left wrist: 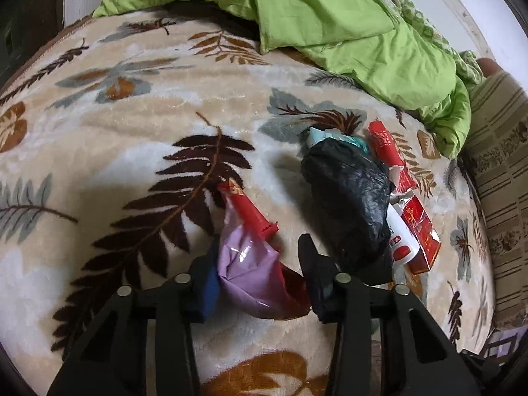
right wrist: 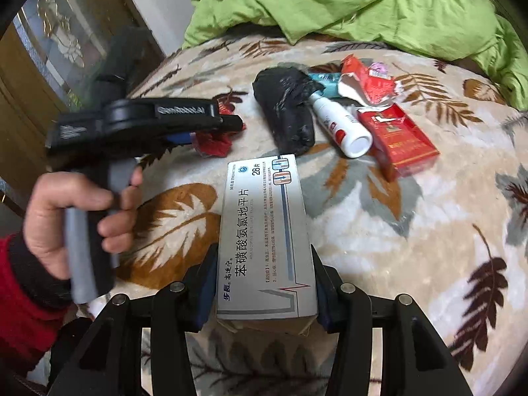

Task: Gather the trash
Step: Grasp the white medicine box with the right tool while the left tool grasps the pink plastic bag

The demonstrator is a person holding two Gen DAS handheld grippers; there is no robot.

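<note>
Left wrist view: my left gripper (left wrist: 260, 264) clamps a crumpled pink-and-red wrapper (left wrist: 250, 274), centre bottom. Right gripper (right wrist: 264, 283) pinches a white medicine box (right wrist: 264, 231), lower centre.

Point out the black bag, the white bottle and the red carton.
black bag (right wrist: 287, 112), right wrist view, middle of its crinkled body
white bottle (right wrist: 340, 122), right wrist view, mid barrel
red carton (right wrist: 401, 138), right wrist view, top face

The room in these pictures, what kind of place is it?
Probably a bedroom at home: a leaf-patterned blanket covers what looks like a bed, a rumpled green quilt lies at its far end, and a wooden cabinet stands beside it.
</note>
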